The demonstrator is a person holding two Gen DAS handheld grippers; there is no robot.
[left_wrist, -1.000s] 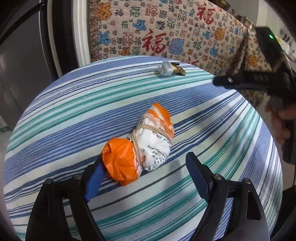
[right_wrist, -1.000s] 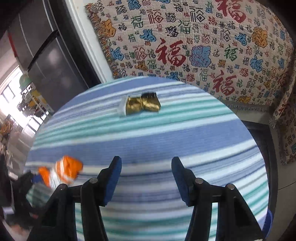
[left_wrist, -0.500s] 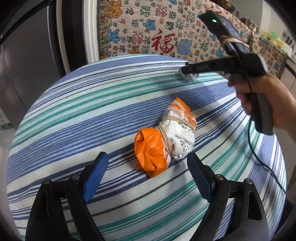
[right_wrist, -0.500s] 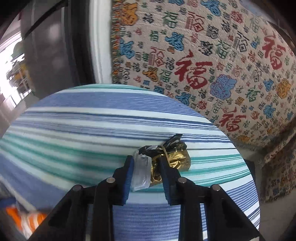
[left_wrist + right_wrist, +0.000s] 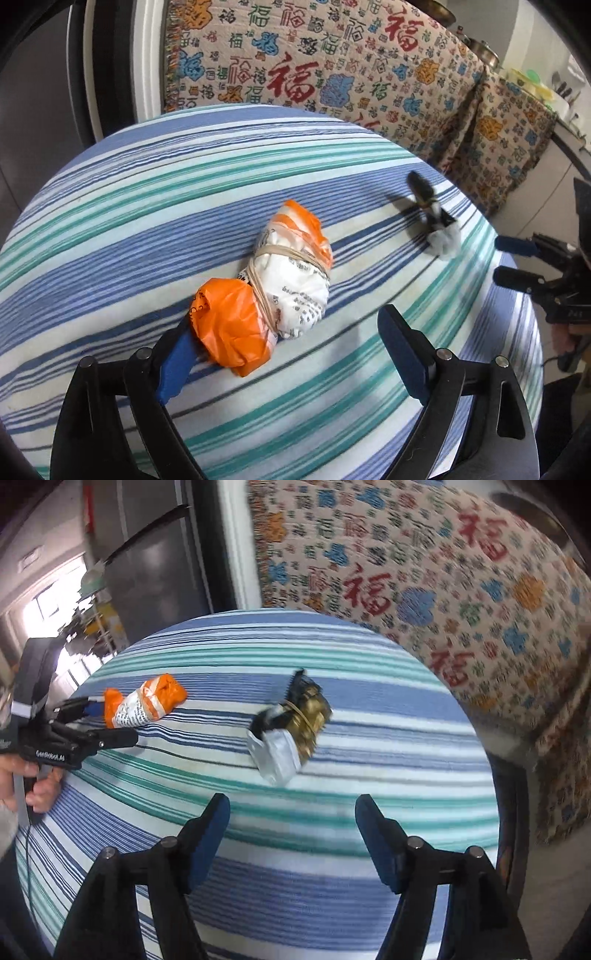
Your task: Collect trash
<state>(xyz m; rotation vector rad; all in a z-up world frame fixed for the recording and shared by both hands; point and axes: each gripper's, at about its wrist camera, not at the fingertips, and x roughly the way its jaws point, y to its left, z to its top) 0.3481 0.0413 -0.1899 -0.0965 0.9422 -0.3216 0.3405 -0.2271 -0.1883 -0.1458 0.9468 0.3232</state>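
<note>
An orange and white wrapper bundle (image 5: 273,284) tied with a rubber band lies on the striped round table (image 5: 110,229). My left gripper (image 5: 291,347) is open around its orange end, the left finger touching it. The bundle also shows in the right wrist view (image 5: 144,703). A gold, black and silver wrapper (image 5: 291,725) lies on the table ahead of my open right gripper (image 5: 291,834), apart from it. That wrapper shows blurred in the left wrist view (image 5: 436,221), with the right gripper (image 5: 517,262) beside it.
A patterned cloth with red characters (image 5: 332,70) hangs over furniture behind the table. A dark refrigerator (image 5: 155,572) stands at the back left. The left gripper and the hand holding it show at the left of the right wrist view (image 5: 66,734).
My right gripper has let go of the gold wrapper, opened and drawn back; the wrapper now lies nearer the table's right side. My left gripper has moved forward around the orange bundle.
</note>
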